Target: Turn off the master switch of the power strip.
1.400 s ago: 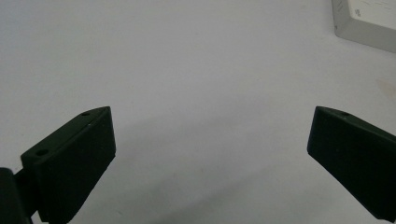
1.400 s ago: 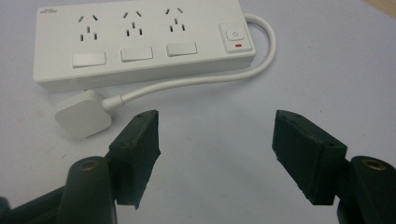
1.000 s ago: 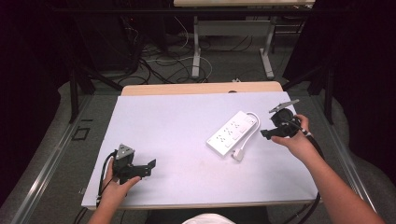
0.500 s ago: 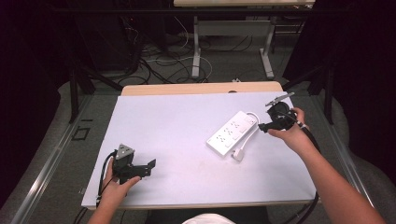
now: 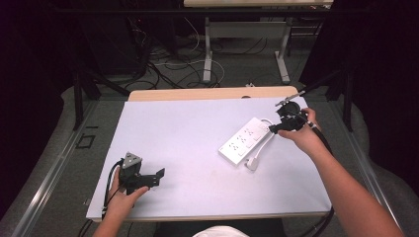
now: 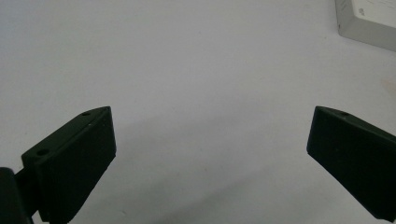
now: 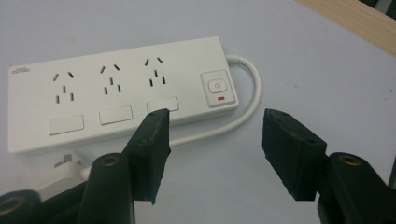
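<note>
A white power strip [image 5: 244, 140] lies at an angle on the right half of the white table [image 5: 188, 133]; its white cord [image 5: 263, 143] loops back to a white plug [image 5: 252, 164] beside it. My right gripper [image 5: 279, 127] hovers just above the strip's far end, open and holding nothing. In the right gripper view the power strip [image 7: 116, 88] shows three socket sets, a switch [image 7: 215, 87] and the cord [image 7: 243, 107] between the jaws of that gripper [image 7: 215, 135]. My left gripper [image 5: 153, 177] rests near the front left edge, open; the left gripper view shows this gripper [image 6: 210, 154] over bare table with the strip's corner [image 6: 366, 21] far off.
A wooden strip [image 5: 212, 94] runs along the table's far edge. Beyond it are table legs and loose cables on the floor [image 5: 188, 64]. The person's forearms enter from the bottom.
My right gripper has moved a little toward the far end of the power strip and turned. The left gripper has stayed put.
</note>
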